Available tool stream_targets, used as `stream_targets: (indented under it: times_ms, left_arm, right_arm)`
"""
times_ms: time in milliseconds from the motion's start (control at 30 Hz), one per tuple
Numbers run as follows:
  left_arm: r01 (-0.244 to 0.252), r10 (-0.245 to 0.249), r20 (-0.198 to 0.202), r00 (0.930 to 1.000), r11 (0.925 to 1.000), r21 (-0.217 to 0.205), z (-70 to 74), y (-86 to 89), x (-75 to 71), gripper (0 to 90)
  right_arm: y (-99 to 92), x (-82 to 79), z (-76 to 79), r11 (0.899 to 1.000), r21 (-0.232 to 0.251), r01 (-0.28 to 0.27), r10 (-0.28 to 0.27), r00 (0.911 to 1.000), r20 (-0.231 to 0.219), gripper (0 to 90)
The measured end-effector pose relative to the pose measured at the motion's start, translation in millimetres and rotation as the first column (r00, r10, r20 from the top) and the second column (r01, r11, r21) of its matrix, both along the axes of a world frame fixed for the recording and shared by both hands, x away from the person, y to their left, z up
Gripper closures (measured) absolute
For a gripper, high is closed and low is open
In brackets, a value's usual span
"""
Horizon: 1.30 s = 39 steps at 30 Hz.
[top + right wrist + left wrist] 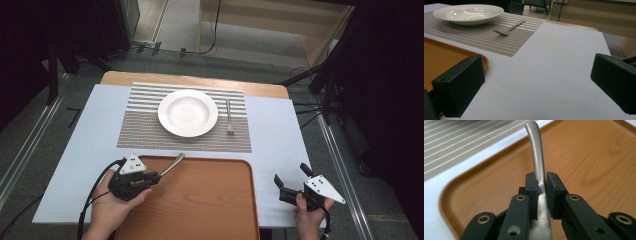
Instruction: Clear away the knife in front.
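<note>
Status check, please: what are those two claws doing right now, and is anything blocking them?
Left gripper shut on a metal handle, over the tray. Right gripper open, holding nothing. Plate and fork on the mat; path clear.

utensil handle (537, 157): brushed metal | tray (586, 157): smooth wood | plate (187, 112): glossy white
</note>
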<state>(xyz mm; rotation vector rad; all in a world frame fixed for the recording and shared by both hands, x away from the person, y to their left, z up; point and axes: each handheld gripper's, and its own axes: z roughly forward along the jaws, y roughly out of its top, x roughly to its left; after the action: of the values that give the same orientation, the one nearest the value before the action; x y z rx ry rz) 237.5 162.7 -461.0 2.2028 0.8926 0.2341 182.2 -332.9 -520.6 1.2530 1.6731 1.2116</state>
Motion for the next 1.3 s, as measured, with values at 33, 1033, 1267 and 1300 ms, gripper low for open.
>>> stream_targets:
  times_ms: [33,1033,1267,1300]
  left_arm:
    - [0.002,-0.003,-0.001,1.0,1.0,-0.003,-1.5,-1.0,-2.1,78.6]
    - [0.01,-0.01,-0.018,0.9998,0.9999,-0.011,-34.4,-8.0,-30.1,73.3]
    - [0.102,-0.1,0.042,0.9941,0.9938,-0.045,-26.2,-18.7,-26.1,79.8]
    - [0.108,-0.106,0.048,0.9931,0.9936,-0.033,-26.8,-22.3,-26.1,84.5]
  right_arm:
    - [0.1,0.0,0.0,1.0,0.001,0.0,0.0,1.0,0.0,0.0]
    - [0.1,0.1,-0.1,1.0,-0.001,0.002,-0.002,1.0,-0.002,0.0]
    - [-0.3,0.4,-0.1,1.0,0.001,0.004,-0.004,1.0,-0.002,0.0]
    - [-0.2,0.6,-0.1,1.0,-0.002,0.004,-0.004,1.0,0.0,0.0]
